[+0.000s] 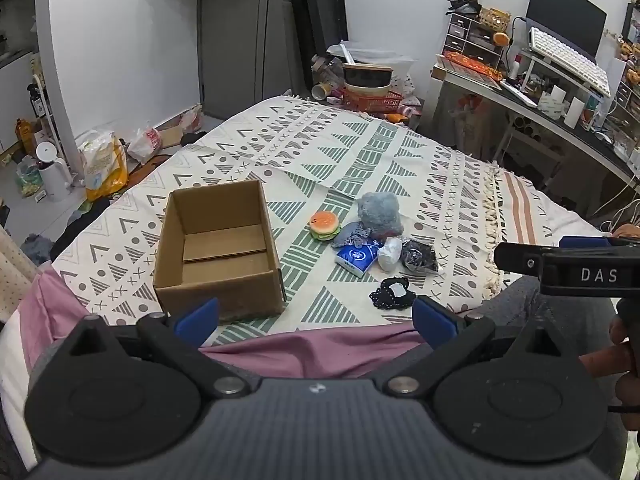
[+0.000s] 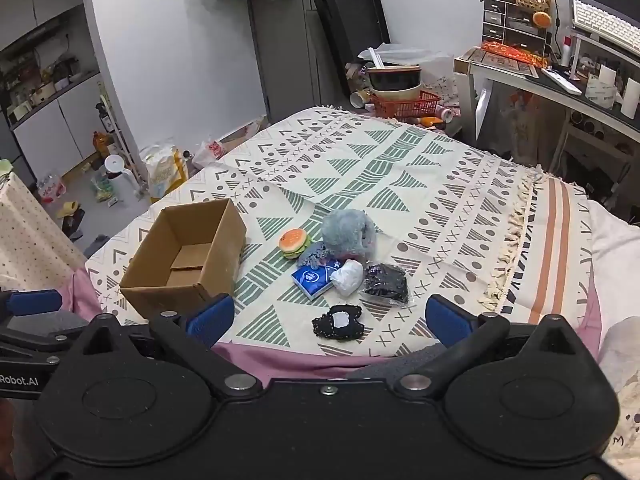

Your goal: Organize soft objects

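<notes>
An open cardboard box (image 1: 218,248) (image 2: 184,258) stands empty on the patterned blanket (image 1: 320,152) (image 2: 380,168). To its right lies a cluster of soft things: a burger toy (image 1: 325,225) (image 2: 295,242), a grey fluffy plush (image 1: 380,209) (image 2: 349,232), a blue tissue pack (image 1: 355,257) (image 2: 314,278), a white wad (image 1: 389,253) (image 2: 347,277), a black bagged item (image 1: 418,257) (image 2: 385,283) and a black pouch (image 1: 390,293) (image 2: 338,322) nearest me. My left gripper (image 1: 316,320) is open, hovering at the near bed edge. My right gripper (image 2: 328,318) is open too, just short of the black pouch.
A cluttered desk (image 1: 560,92) with keyboard and drawers stands to the right. A red basket (image 1: 372,100) with bowls sits beyond the bed's far end. Bags and a white kettle (image 1: 52,172) litter the floor on the left. A pink sheet (image 1: 320,346) borders the near edge.
</notes>
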`<state>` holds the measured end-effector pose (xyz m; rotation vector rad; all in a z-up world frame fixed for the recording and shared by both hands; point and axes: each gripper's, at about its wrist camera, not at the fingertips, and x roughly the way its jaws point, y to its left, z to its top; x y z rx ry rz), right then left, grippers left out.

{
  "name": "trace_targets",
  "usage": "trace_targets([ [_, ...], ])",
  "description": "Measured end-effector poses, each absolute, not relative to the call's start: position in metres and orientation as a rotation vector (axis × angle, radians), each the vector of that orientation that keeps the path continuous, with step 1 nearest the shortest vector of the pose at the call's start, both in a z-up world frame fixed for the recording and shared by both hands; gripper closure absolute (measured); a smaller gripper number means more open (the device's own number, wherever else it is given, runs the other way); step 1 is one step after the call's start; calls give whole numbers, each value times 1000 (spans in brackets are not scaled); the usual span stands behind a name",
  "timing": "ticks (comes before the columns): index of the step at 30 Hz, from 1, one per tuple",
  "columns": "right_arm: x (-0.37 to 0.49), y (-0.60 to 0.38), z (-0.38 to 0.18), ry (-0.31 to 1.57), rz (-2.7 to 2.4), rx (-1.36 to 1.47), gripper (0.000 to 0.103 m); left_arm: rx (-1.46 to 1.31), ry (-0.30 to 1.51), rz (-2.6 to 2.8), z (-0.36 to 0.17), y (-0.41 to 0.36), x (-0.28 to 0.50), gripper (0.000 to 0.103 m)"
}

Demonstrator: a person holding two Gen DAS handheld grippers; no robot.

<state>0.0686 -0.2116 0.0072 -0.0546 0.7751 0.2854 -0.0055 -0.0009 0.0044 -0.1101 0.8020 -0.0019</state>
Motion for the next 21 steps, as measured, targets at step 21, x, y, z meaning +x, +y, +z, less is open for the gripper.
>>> trace_targets([
  [21,64,-218,10,758,261,-41,0,-97,786,-37,9,-12,-8,1],
])
